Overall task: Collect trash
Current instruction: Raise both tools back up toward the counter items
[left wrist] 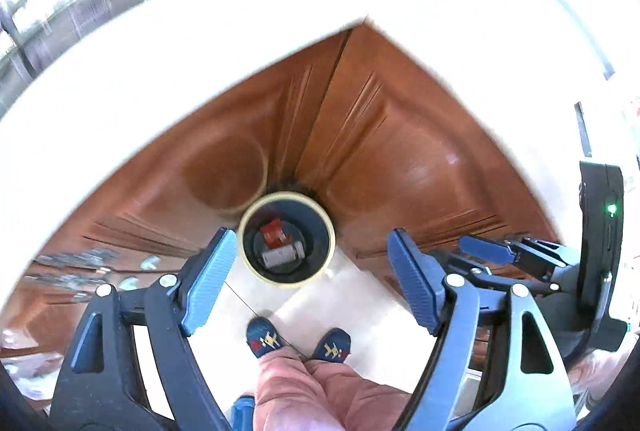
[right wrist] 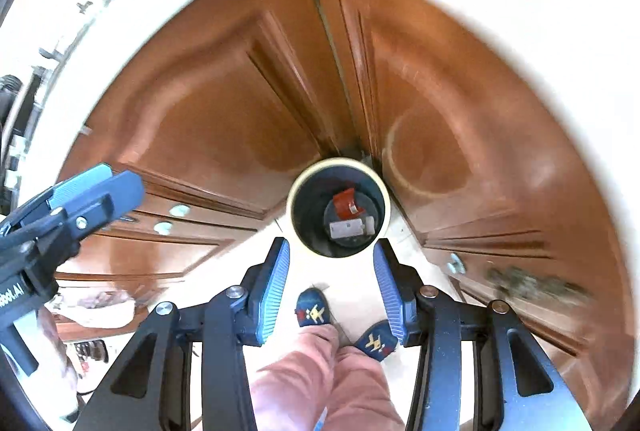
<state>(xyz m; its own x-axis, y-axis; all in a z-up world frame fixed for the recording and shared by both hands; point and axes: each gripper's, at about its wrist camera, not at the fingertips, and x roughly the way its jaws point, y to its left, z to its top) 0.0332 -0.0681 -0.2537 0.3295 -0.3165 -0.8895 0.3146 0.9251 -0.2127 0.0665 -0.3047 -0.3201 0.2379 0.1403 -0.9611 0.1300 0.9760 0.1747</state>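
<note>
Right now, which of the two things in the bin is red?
The red piece at the far side of the bin; the other, nearer one is a pale cylinder.

Only one legible marking: white lettering, partly cut off, reading "obot.AI" and running sideways along the dark body of the left tongs (right wrist: 96,191), at the left edge of the right wrist view, well left of the right tongs (right wrist: 330,287). First letters lost at the picture's edge. Nothing readable on the red and white items in the bin (right wrist: 338,207) just ahead of the right tongs: too small and blurred.
</note>
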